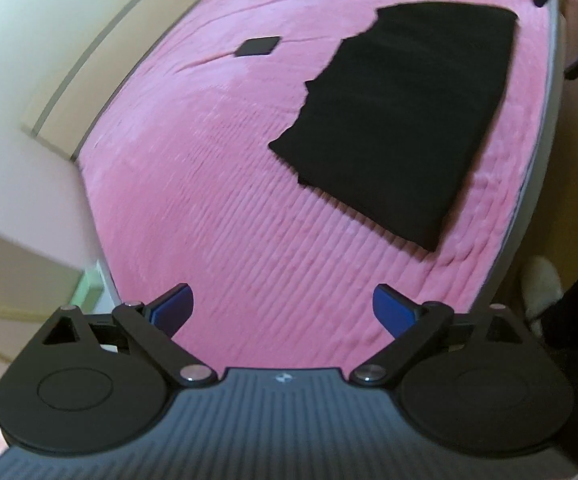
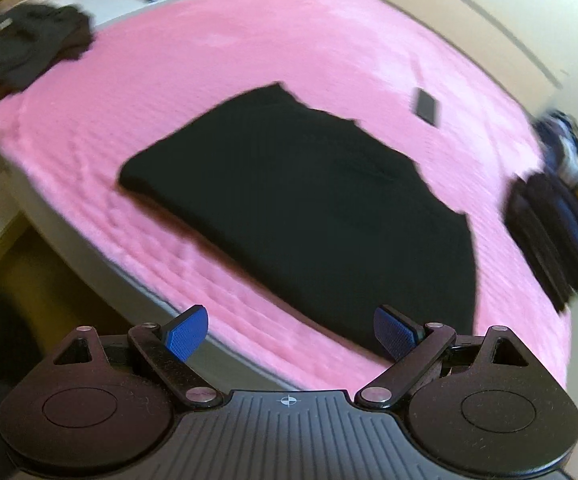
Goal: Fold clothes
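The pink blanket (image 1: pixel 217 208) with its fine ribbed lines covers the bed and fills most of both my views; all the other things I place against the folded black garment (image 2: pixel 309 216) that lies flat on it. This garment is a thick dark rectangle with a stepped, uneven edge on one long side, and it rests near the grey edge of the mattress (image 2: pixel 89 248). In my right view a heap of dark unfolded clothes (image 2: pixel 29 56) sits well apart from the garment, at the far left corner of the blanket; on the other side, at the right border, stands a stack of folded dark clothes (image 2: pixel 549 232) with something striped in blue and yellow behind it, too blurred for me to name. A small flat black rectangular object (image 1: pixel 258 46) lies alone on the blanket beyond the garment, apart from it.

My left gripper (image 1: pixel 283 312) hangs above bare blanket, short of the garment's near corner, its blue pads spread wide and holding nothing; my right gripper (image 2: pixel 291 332) hangs over the garment's near edge at the mattress border, jaws also spread wide with nothing between them, the right pad (image 2: pixel 395 332) showing in front of the black cloth.
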The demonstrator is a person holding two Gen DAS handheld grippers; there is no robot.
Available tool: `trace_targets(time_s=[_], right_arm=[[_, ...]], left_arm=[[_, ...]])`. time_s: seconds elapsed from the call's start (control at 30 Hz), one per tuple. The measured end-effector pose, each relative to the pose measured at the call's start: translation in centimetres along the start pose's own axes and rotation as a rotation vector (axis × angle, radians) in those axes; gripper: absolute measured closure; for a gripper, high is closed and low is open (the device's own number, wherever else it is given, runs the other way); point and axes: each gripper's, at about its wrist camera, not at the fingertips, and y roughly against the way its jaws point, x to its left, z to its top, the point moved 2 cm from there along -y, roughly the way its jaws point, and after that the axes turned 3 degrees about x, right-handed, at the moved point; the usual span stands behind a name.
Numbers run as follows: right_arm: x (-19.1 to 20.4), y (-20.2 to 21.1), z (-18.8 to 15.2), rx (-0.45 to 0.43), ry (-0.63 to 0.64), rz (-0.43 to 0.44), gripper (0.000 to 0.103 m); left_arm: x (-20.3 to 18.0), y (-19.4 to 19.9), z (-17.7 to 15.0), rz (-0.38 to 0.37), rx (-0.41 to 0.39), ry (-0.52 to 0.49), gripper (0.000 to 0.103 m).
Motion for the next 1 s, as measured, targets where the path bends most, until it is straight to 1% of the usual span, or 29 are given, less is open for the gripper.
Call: trace_targets(time_s=[0.1,0.17,0.3,0.43,0.53,0.6,0.67,0.7,0.73,0.83,0.93,1.0], right_arm=[[1.3,-1.2,1.7,-0.021,0.063,0.04,0.011],[2.2,-2.1,3.0,-0.036,0.094,0.055,0.011],[3.5,-5.0,5.0,-0.035,0.085,0.086,0.011],[6.3,-8.8,6.7,-0.012,0.122,0.051,0.012],[9.0,-12.3,8.0,0.033,0.153,0.012,0.015],[10.8,-14.4,8.8,0.053,0.201,-0.008,0.018],[12.2,-16.5,9.6,0.076,0.25,-0.016,0.025],[12.5,-17.3,10.0,0.083,0.257,-0.009,0.032],[12.7,-18.0,10.4,0.09,0.259,0.001,0.048],[11.5,-18.5,11.8,0.089,0.162,0.027,0.08],[9.6,-17.3,12.8,0.069,0.049,0.034,0.086],[8.2,-15.9,13.3,0.05,-0.013,0.03,0.087]], left_arm=[[0.8,-1.5,1.0,-0.037,-0.03,-0.062,0.008],[1.2,-2.9,1.5,-0.045,-0.054,-0.133,0.008],[2.0,-7.0,2.0,-0.074,-0.127,-0.291,0.007],[2.3,-12.8,1.8,-0.143,-0.179,-0.42,0.007],[1.8,-16.7,1.2,-0.195,-0.229,-0.552,0.007],[1.5,-19.2,0.7,-0.221,-0.263,-0.642,0.006],[1.2,-21.2,0.1,-0.243,-0.302,-0.718,0.006],[1.1,-22.2,-0.1,-0.246,-0.321,-0.754,0.005],[1.1,-23.2,-0.4,-0.248,-0.341,-0.791,0.005],[1.0,-25.8,-0.5,-0.234,-0.399,-0.86,0.005],[1.2,-27.8,0.4,-0.202,-0.47,-0.886,0.005],[1.2,-28.8,1.3,-0.184,-0.521,-0.919,0.005]])
